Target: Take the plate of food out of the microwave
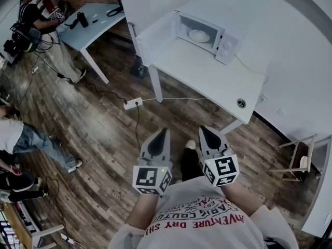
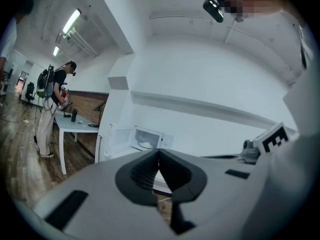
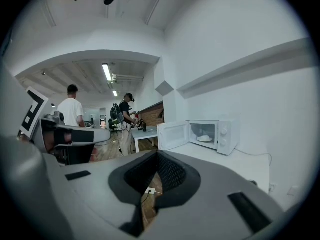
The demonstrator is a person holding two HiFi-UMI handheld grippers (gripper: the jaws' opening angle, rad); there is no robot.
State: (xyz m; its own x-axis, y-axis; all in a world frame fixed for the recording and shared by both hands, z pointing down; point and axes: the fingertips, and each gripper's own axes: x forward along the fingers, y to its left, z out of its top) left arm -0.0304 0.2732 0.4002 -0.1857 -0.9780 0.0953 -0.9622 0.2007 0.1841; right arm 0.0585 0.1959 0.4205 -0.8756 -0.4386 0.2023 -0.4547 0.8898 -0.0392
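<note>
The white microwave [image 1: 210, 31] stands at the far end of a white table [image 1: 218, 82] with its door [image 1: 155, 35] swung wide open. Inside it lies a white plate of pale food [image 1: 198, 35]. The same microwave [image 2: 146, 137] [image 3: 212, 134] and plate [image 2: 146, 145] [image 3: 204, 139] show small in both gripper views. My left gripper [image 1: 165, 132] [image 2: 159, 152] and right gripper [image 1: 202, 129] [image 3: 157, 153] hang side by side close to my chest, over the wooden floor and well short of the table. Both are shut and hold nothing.
A white power strip [image 1: 133, 104] with its cable lies on the floor before the table. A grey table [image 1: 96, 19] stands at the far left with a person [image 1: 36, 25] beside it. Other people [image 1: 21, 139] stand at the left. A wooden chair [image 1: 301, 157] is at the right.
</note>
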